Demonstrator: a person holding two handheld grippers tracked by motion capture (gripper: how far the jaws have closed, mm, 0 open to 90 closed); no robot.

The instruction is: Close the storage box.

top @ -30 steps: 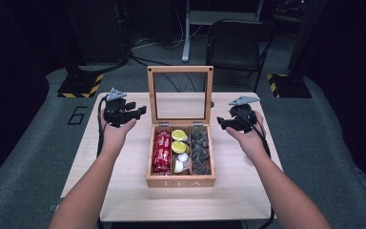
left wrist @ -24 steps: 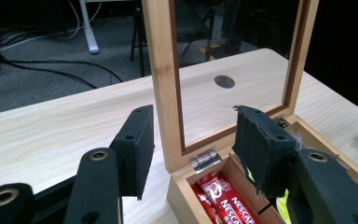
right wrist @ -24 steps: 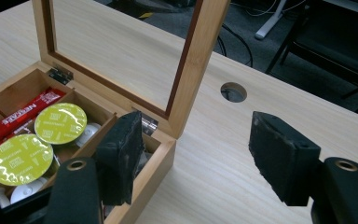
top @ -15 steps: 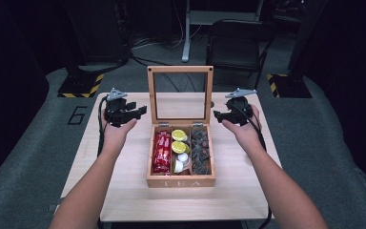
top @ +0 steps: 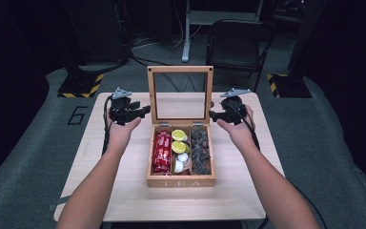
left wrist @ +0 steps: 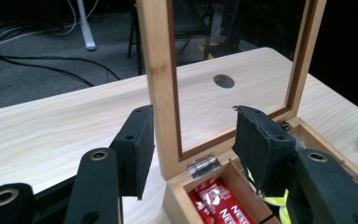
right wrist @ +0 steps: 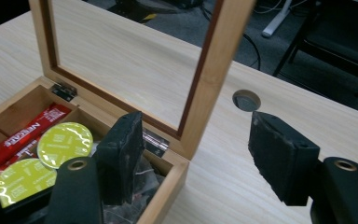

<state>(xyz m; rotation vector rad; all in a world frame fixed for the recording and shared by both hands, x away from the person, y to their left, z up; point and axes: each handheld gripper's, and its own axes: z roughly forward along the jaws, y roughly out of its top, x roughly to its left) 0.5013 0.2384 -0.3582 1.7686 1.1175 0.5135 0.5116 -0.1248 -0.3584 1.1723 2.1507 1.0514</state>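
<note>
On the pale wooden table [top: 124, 191], centre: a light wooden tea box [top: 181, 180], its glass-paned hinged lid [top: 179, 93] standing upright at the back. My left gripper [left wrist: 193, 147] straddles the lid's left frame post, jaws partly open, inner pad just beside the wood, outer one apart. My right gripper [right wrist: 200, 156] brackets the right post, jaws wide, neither pad touching yet; nothing held by either.

Judgement: the lid is light and stiff, but the glass is fragile and the small metal hinges [left wrist: 203, 164] would let it drop. Grip the wooden frame, never the pane; lower gently.

Box contents, three compartments: red sachets [top: 162, 152] left; yellow-green foil-topped capsules [top: 178, 141] and small white cups [top: 181, 161] middle; dark wrapped tea bags [top: 201, 151] right.
</note>
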